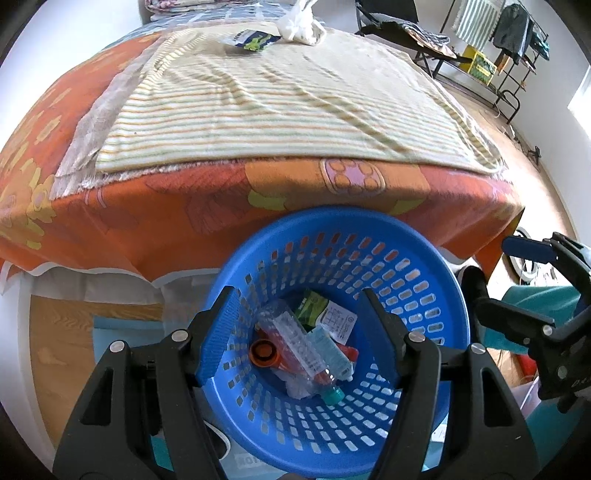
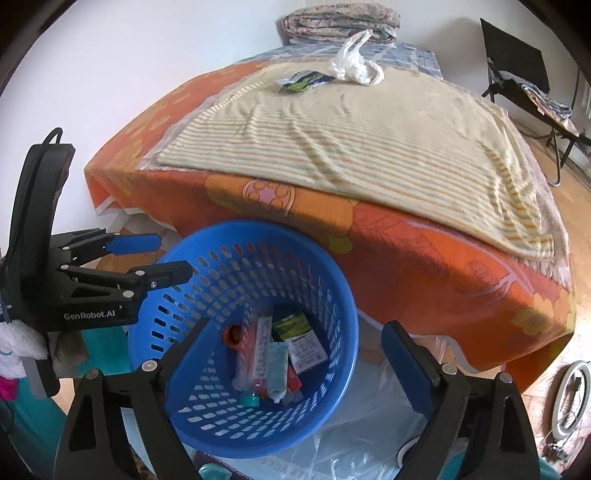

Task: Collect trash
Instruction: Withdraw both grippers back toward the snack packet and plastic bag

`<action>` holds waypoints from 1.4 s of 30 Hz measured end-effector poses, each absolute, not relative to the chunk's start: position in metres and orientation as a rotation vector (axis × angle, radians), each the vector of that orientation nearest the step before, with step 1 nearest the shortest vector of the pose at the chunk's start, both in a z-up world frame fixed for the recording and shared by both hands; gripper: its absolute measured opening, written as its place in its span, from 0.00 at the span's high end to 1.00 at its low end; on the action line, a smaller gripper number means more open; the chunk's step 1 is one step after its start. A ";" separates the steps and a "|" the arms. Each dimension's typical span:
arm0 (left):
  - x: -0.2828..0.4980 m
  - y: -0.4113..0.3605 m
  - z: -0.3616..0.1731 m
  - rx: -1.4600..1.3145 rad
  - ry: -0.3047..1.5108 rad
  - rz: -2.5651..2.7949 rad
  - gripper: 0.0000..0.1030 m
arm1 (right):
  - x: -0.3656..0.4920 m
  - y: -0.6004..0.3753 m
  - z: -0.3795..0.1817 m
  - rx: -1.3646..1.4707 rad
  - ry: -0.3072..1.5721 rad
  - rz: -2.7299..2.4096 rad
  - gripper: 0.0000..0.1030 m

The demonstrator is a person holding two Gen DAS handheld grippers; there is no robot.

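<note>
A blue perforated basket [image 1: 424, 258] [image 2: 332, 295] stands at the foot of a bed. It holds a clear plastic bottle [image 1: 299, 343] [image 2: 258, 350], a tube, an orange cap and wrappers. My left gripper [image 1: 303, 325] is open and empty above the basket. My right gripper [image 2: 295, 354] is open and empty, also above the basket, to the right of the left one. On the bed's far end lie a blue-green wrapper [image 1: 253, 40] [image 2: 303, 81] and a white plastic bag [image 1: 299, 22] [image 2: 354, 62].
The bed has an orange flowered cover [image 1: 147, 214] and a striped blanket [image 1: 277, 103]. A folded quilt [image 2: 340, 22] lies at its head. A chair and clothes rack [image 1: 509, 44] stand at the right on a wooden floor. Clear plastic sheeting [image 2: 369, 424] lies under the basket.
</note>
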State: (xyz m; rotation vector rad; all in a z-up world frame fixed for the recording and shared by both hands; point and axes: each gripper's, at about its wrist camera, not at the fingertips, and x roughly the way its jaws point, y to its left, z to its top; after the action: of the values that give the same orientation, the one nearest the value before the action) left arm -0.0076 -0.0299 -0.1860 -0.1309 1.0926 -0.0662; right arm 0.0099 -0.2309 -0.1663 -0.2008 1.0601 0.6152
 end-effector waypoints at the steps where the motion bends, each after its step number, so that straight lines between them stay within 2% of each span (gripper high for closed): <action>1: -0.006 -0.029 -0.185 -0.134 1.090 -0.063 0.34 | 0.010 -0.231 -0.165 -0.201 1.056 0.614 0.10; 14: 0.034 -0.007 -0.159 -0.209 1.058 -0.044 0.34 | 0.034 -0.234 -0.140 -0.154 1.006 0.599 0.10; 20: 0.061 -0.001 -0.144 -0.163 1.023 -0.041 0.34 | 0.055 -0.232 -0.121 -0.172 0.954 0.562 0.10; 22: 0.075 0.004 -0.138 -0.153 1.007 -0.036 0.34 | 0.065 -0.230 -0.115 -0.186 0.955 0.547 0.00; 24: 0.088 0.010 -0.134 -0.151 0.999 -0.033 0.34 | 0.075 -0.228 -0.107 -0.193 0.932 0.531 0.00; 37: 0.181 0.035 -0.128 -0.144 0.958 -0.039 0.33 | 0.196 -0.210 -0.064 0.002 0.895 0.536 0.00; 42: 0.211 0.037 -0.127 -0.132 0.928 -0.049 0.28 | 0.245 -0.192 -0.056 0.076 0.881 0.522 0.00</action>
State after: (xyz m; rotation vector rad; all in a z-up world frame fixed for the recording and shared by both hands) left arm 0.2114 0.0373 -0.1274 -0.1319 0.9275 -0.0490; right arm 0.2451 -0.1921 -0.0565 0.0763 0.8811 0.5224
